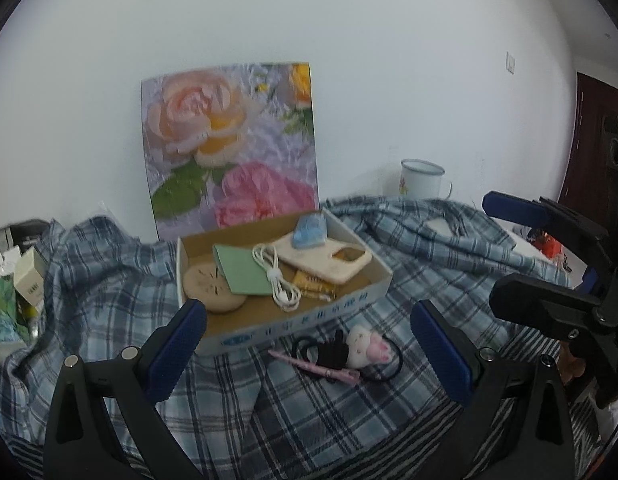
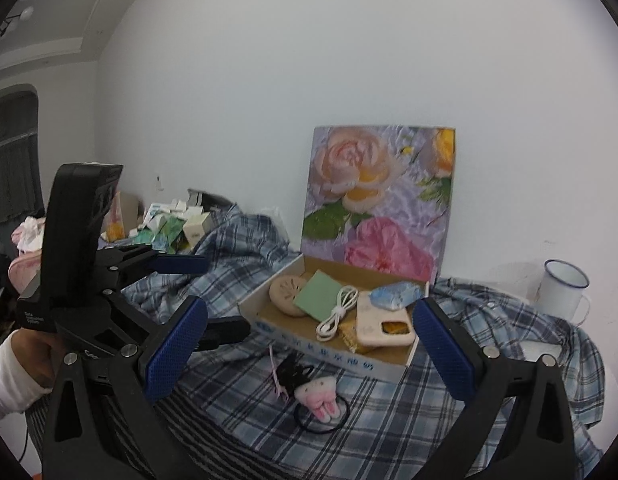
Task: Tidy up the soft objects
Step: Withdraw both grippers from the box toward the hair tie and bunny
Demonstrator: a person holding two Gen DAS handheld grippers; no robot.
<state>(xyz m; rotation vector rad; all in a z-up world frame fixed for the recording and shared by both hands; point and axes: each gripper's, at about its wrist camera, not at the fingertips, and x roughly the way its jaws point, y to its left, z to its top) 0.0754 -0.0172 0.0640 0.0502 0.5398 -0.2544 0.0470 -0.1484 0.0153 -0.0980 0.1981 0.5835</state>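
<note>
Draped over the bench, a rumpled blue-and-white plaid cloth (image 1: 317,392) carrying a shallow white cardboard box (image 1: 293,322) with a floral picture board (image 1: 229,148) propped against the white wall behind and a white enamel mug (image 1: 423,178) off to the side. Lying on the cloth just in front of the box: a small white-and-pink plush bunny charm on a black hair tie (image 2: 319,398), touching a slim pink hair clip (image 1: 315,366). Already in the box: a coiled white cable (image 2: 337,314), a green card, a cream phone case. Left gripper (image 1: 309,348) hovering just short of the charm, jaws wide and holding nothing; right gripper (image 2: 309,348) likewise wide and unloaded. Best taken, probably, by the plush body rather than the thin elastic (loop likely to slip or snag the clip). Worth closing gently, lifting straight clear of the box wall, then lowering into bare cardboard beside the cable.
</note>
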